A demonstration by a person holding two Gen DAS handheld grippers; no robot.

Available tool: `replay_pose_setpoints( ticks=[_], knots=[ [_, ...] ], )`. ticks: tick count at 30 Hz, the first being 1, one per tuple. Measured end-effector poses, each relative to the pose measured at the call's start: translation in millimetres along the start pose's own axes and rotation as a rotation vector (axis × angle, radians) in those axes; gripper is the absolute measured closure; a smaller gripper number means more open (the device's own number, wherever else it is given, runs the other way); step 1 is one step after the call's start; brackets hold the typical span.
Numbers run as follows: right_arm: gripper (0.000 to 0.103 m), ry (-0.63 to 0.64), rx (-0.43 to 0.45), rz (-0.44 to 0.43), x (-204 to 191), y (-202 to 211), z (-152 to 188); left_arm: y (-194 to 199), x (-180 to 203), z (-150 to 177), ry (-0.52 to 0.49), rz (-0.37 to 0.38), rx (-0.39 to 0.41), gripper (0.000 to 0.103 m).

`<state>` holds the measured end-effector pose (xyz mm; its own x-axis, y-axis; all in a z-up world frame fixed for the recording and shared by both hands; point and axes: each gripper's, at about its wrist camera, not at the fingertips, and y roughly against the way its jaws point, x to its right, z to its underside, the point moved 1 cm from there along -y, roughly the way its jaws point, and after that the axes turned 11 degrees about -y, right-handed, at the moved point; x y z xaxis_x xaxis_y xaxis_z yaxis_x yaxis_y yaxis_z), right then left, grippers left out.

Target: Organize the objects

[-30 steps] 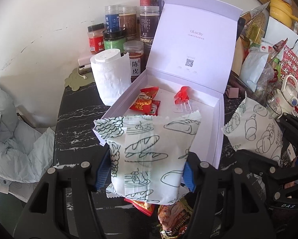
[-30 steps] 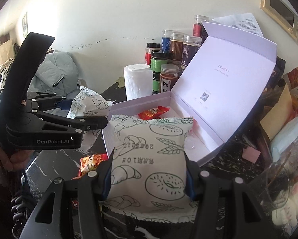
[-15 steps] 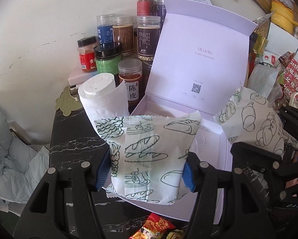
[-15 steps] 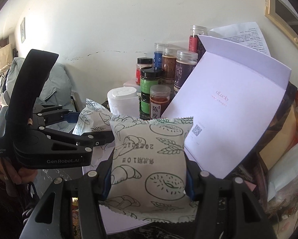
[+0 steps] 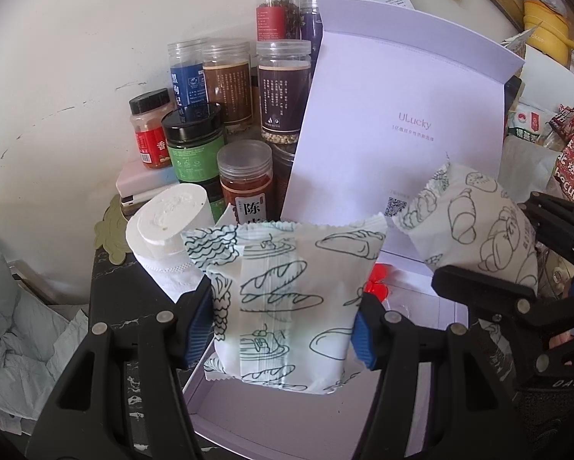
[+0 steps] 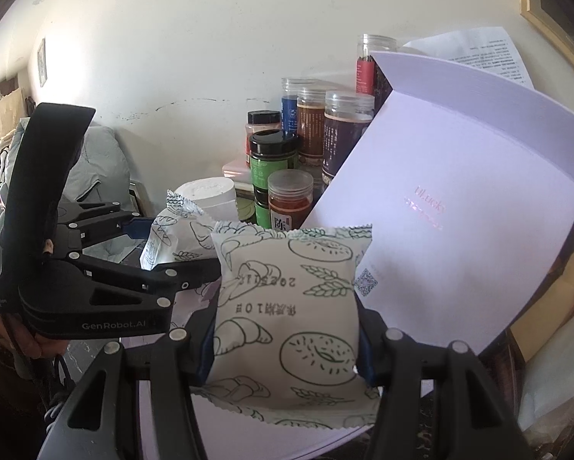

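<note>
We see a pale lilac box lying open on a dark marbled table, its lid standing up with a small printed code on the inside. Behind it a cluster of jars is packed against the wall, and a white paper roll stands just beside the box's left edge. Next in size come our two snack packets. The left gripper has its blue pads pressed on the sides of one bread-print packet, which hangs above the near part of the open box. The right gripper is clamped the same way on a second bread-print packet, held above the box in front of the raised lid; in the left wrist view this packet sits to the right, near the lid's code. Smallest, a red item peeks from behind the left packet inside the box; we cannot make out what it is.
</note>
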<state>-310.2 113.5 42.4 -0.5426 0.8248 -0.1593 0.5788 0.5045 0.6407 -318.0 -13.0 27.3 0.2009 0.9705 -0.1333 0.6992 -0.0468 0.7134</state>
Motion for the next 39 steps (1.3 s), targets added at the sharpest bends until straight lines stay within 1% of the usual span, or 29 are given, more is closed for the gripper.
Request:
replay_pose_setpoints(
  ticks=[3, 6, 10, 16, 19, 23, 25, 29, 33, 39],
  knots=[
    [0.047, 0.002, -0.039, -0.005, 3, -14, 5, -15, 1, 5, -0.001, -0.007, -0.041, 0.044],
    [0.047, -0.005, -0.066, -0.008, 6, -25, 7, -28, 0, 7, -0.012, 0.019, -0.064, 0.044],
    [0.047, -0.013, -0.088, -0.005, 9, -35, 9, -37, 1, 9, -0.018, 0.012, -0.078, 0.044],
    [0.047, -0.005, -0.110, -0.024, 8, -50, 12, -48, 6, 12, -0.032, 0.033, -0.096, 0.044],
    [0.047, -0.003, -0.113, -0.017, 9, -54, 15, -56, 10, 15, -0.038, 0.046, -0.119, 0.044],
    [0.047, -0.006, -0.135, -0.038, 12, -62, 18, -68, 12, 19, -0.040, 0.079, -0.141, 0.044],
    [0.047, 0.003, -0.152, -0.045, 11, -67, 20, -72, 14, 22, -0.058, 0.092, -0.158, 0.045],
    [0.047, 0.009, -0.196, -0.065, 10, -77, 24, -78, 17, 27, -0.106, 0.079, -0.194, 0.044],
    [0.047, 0.014, -0.223, -0.093, 9, -82, 29, -86, 16, 33, -0.126, 0.079, -0.256, 0.044],
    [0.046, 0.010, -0.239, -0.081, 8, -85, 30, -86, 16, 36, -0.131, 0.082, -0.268, 0.044]
  ],
)
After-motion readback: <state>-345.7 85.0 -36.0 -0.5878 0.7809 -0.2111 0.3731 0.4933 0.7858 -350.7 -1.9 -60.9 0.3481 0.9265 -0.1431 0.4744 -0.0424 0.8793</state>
